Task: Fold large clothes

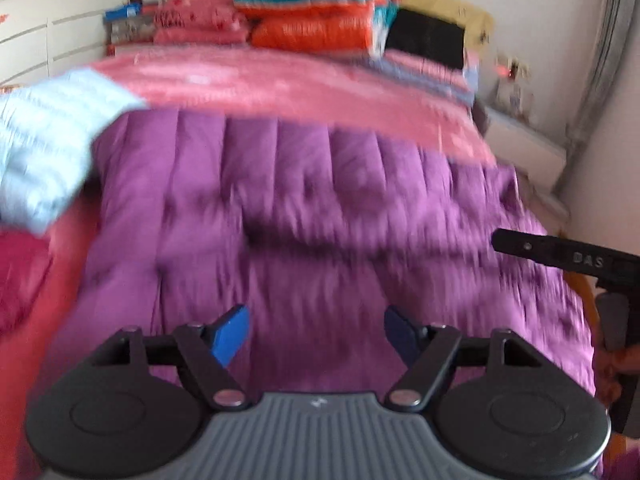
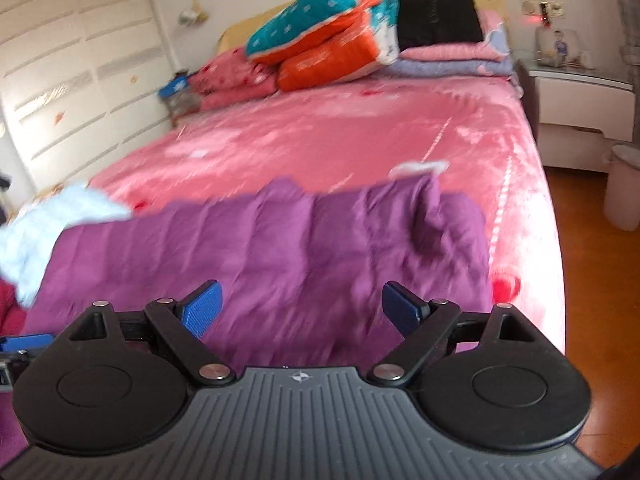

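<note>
Two claws, left (image 1: 316,330) and right (image 2: 300,308), agape, empty, above purple coat (image 1: 320,216) | step: between folds | next: grip coat's near hem.

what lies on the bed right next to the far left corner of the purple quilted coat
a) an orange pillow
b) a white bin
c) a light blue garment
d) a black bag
c: a light blue garment lies at the far left corner of the purple quilted coat on the pink bed; the black item sits back at the headboard.
</note>
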The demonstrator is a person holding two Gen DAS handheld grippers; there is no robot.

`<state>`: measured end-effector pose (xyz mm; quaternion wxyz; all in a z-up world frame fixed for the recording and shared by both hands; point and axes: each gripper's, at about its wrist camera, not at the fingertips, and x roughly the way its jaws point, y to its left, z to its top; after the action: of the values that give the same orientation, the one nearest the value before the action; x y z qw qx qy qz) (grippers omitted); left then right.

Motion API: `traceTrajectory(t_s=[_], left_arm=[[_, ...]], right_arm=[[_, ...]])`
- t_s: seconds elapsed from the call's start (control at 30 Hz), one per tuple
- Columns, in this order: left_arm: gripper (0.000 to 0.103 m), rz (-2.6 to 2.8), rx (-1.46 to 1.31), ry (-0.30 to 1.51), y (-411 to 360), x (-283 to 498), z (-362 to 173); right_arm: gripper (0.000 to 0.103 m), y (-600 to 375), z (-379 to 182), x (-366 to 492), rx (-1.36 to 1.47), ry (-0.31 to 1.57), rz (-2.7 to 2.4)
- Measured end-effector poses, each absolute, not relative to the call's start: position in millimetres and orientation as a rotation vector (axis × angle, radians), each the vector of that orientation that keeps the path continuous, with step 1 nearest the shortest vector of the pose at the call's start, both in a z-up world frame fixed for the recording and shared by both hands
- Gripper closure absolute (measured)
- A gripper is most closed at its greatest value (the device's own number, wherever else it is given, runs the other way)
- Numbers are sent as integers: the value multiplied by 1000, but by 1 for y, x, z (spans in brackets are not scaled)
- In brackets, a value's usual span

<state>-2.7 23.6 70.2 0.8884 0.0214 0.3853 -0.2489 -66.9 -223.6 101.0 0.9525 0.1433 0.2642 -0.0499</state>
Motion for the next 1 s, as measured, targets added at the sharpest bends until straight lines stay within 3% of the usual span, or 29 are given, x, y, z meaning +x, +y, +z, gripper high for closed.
traceTrajectory(t_s=[0.27, 1.0], left_arm=[[27, -543, 82, 905, 45, -53, 51], [26, -656, 111, 966, 82, -166, 64]], right_arm=[[0, -175, 65, -120, 142, 755, -45], [0, -130, 73, -282, 120, 927, 35]])
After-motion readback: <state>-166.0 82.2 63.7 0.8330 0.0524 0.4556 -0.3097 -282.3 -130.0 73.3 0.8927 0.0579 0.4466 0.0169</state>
